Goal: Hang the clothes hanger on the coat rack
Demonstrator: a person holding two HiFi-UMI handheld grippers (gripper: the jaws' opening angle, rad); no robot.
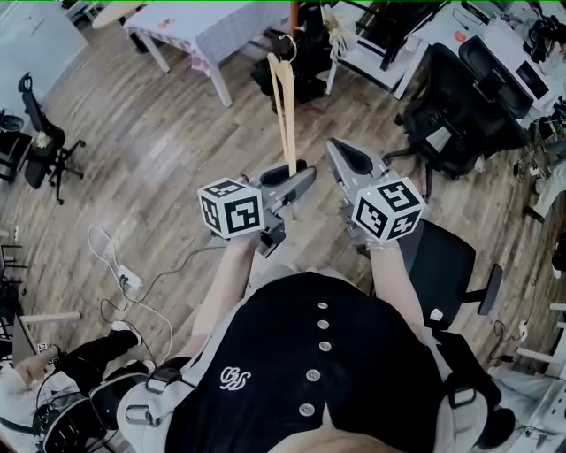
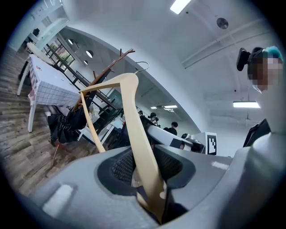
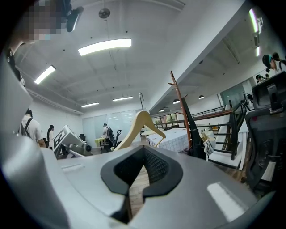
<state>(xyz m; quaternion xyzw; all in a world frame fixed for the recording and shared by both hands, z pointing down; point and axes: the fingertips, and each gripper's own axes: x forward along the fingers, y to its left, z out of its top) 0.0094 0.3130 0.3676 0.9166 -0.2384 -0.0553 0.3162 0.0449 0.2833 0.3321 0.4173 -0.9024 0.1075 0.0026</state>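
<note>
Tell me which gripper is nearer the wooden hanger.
Left. The left gripper has the wooden hanger clamped between its jaws; the right gripper is off to the hanger's right, apart from it, holding nothing.

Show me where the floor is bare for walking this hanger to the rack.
Bare wooden floor lies between the white-clothed table, the black wheeled chair at left and the pale wooden hanger. Crowded: black office chair at right, white cable lower left.
</note>
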